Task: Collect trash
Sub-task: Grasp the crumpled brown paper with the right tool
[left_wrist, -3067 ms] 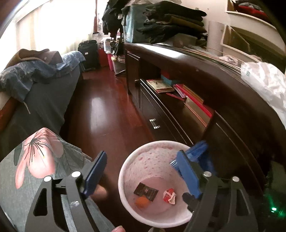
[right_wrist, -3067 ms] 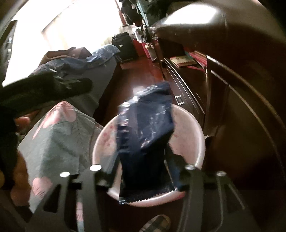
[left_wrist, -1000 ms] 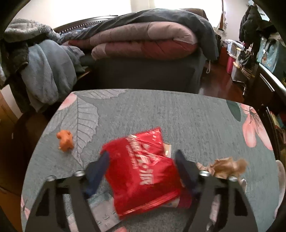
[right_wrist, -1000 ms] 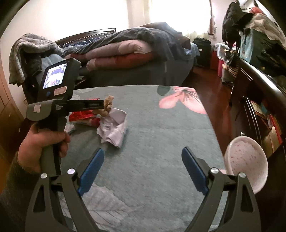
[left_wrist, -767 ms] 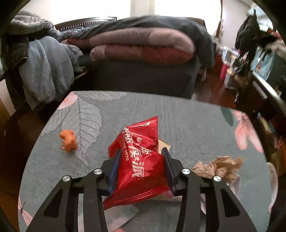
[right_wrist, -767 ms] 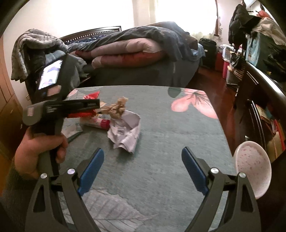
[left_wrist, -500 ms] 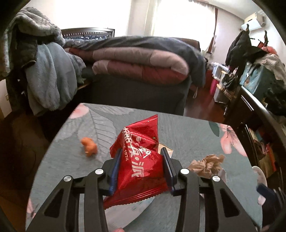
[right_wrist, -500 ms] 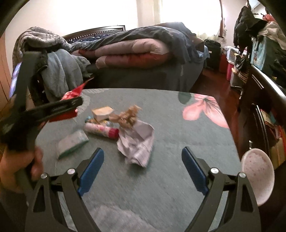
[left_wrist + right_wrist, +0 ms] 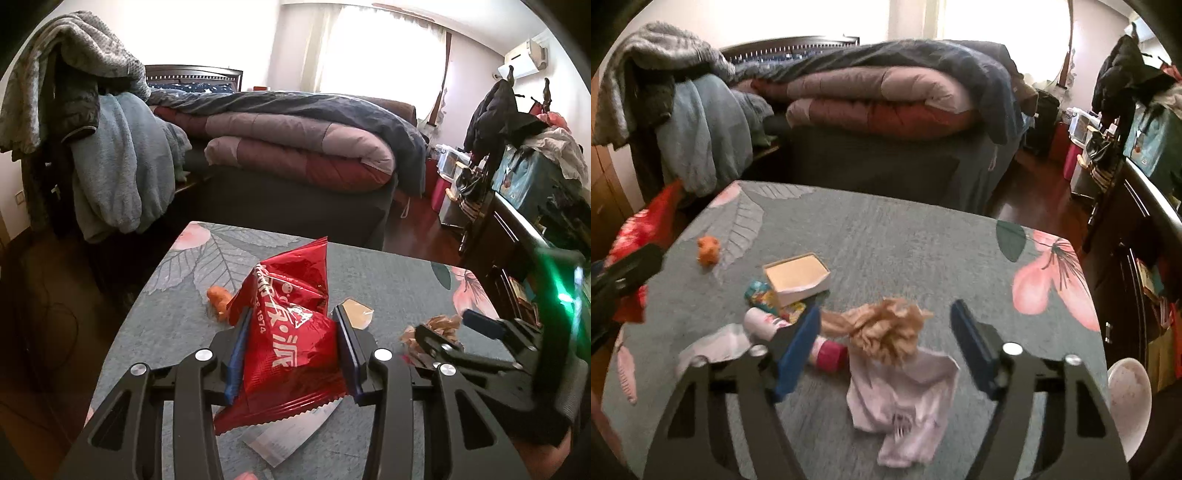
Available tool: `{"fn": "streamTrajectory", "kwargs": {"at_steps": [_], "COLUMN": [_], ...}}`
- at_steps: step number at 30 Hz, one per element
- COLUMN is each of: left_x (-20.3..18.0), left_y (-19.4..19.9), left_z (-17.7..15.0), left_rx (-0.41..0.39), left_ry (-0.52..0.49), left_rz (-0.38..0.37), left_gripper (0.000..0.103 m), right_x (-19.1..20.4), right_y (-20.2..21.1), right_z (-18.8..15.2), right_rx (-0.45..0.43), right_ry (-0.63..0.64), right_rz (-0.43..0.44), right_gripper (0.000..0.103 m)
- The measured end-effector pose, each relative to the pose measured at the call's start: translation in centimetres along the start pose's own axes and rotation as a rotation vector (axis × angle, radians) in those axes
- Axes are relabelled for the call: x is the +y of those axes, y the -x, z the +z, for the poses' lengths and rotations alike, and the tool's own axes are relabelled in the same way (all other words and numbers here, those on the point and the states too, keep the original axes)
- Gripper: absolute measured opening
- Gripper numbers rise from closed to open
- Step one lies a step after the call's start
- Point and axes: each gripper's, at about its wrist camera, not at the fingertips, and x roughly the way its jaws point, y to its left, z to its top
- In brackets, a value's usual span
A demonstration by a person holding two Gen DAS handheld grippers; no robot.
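A red snack bag (image 9: 291, 306) hangs above the grey flowered tablecloth (image 9: 886, 240), and my left gripper (image 9: 291, 317) is shut on it. The same bag (image 9: 639, 229) shows at the left edge of the right wrist view. My right gripper (image 9: 884, 314) is low over the trash pile, its jaws closing on either side of a crumpled brown paper (image 9: 886, 328) without pressing it. In front of that lies a crumpled white paper (image 9: 905, 398). A small cardboard box (image 9: 796, 275), a pink-capped tube (image 9: 827, 354) and an orange scrap (image 9: 708, 251) lie nearby.
A white waste bin (image 9: 1128, 398) stands on the floor off the table's right side. A bed with folded quilts (image 9: 886, 99) is beyond the table. A dark dresser (image 9: 1137, 236) runs along the right. Clothes hang on the left (image 9: 107, 166).
My left gripper shut on the red bag and lifted it off the table. My right gripper moved left to the trash pile and its jaws narrowed around the brown paper.
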Motion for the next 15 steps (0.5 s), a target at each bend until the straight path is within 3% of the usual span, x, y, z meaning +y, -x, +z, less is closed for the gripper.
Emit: {"fn": "streamTrajectory", "kwargs": {"at_steps": [3, 15], "left_x": [0.4, -0.7], "left_y": [0.1, 2.2], "left_z": [-0.1, -0.1], "left_rx": [0.005, -0.026], "left_ry": [0.009, -0.002], "left_rz": [-0.002, -0.025], "left_gripper": [0.044, 0.044], "right_x": [0.4, -2.8], "right_y": [-1.1, 6.5], "right_z": [0.1, -1.5], "right_rx": [0.039, -0.105], "right_ry": [0.012, -0.123], "right_rz": [0.019, 0.159], "right_gripper": [0.007, 0.008]}}
